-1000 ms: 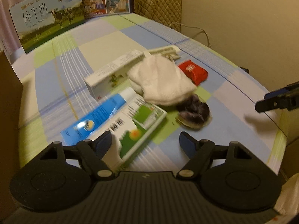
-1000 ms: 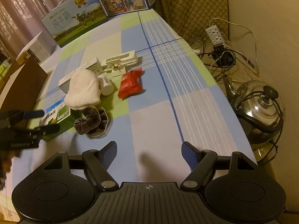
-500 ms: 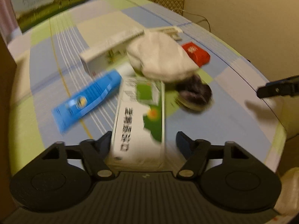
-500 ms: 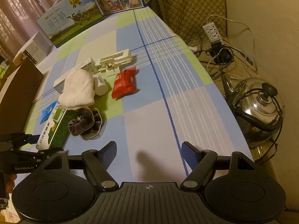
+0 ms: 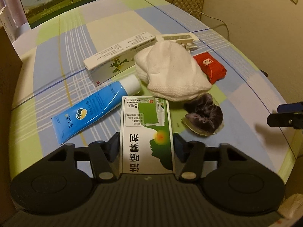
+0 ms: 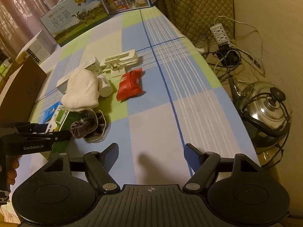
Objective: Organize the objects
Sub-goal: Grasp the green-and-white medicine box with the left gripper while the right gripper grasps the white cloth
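Left gripper [image 5: 146, 146] clamped on green-and-white carton [image 5: 145, 132], fingers against both long sides, carton's near end between them.
Right gripper [image 6: 151, 152] wide open, nothing in it, over checked tablecloth [image 6: 189, 98]. Glossy blue tube [image 5: 90, 111] just left of carton; knitted white cloth [image 5: 170, 75] and dark velvet scrunchie [image 5: 203, 114] beyond it.

Your held box [image 5: 146, 136]: white and green, with an orange spot
Your tube [image 5: 90, 111]: blue, white cap
Your cloth [image 5: 170, 73]: plain white
Your packet [image 5: 210, 67]: red
Your scrunchie [image 5: 204, 116]: dark purple-brown
Your tablecloth [image 5: 75, 43]: blue, green and cream checks with white stripes
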`<action>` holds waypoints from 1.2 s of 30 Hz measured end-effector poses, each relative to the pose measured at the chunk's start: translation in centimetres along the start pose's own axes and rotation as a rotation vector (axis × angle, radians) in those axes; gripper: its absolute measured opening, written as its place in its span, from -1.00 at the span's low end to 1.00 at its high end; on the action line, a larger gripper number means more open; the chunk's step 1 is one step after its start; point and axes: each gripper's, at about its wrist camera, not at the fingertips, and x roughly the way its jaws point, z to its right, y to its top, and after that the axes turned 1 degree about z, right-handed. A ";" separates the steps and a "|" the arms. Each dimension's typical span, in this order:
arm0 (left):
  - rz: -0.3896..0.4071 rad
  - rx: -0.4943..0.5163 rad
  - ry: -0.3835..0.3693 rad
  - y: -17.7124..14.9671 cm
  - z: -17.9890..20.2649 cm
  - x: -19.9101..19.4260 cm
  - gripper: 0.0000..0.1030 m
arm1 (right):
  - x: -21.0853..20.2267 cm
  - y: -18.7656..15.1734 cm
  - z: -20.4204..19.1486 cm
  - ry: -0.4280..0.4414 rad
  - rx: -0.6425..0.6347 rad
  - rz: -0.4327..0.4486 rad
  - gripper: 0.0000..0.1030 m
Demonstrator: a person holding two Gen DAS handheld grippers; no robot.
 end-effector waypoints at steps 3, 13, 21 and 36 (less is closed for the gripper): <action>0.001 -0.021 0.001 -0.3 -0.2 -0.3 -0.01 | 0.3 0.4 -0.6 0.019 -0.029 0.008 0.43; 0.076 -0.126 0.037 -1.3 -2.0 -4.4 -0.01 | 2.5 3.3 -5.9 0.155 -0.232 0.062 0.42; 0.135 -0.216 0.117 -1.0 -5.0 -7.5 -0.01 | 6.1 6.1 -10.9 0.218 -0.353 0.099 0.42; 0.166 -0.285 0.176 -1.5 -8.0 -9.9 -0.01 | 10.6 6.4 -13.1 0.155 -0.443 0.090 -0.25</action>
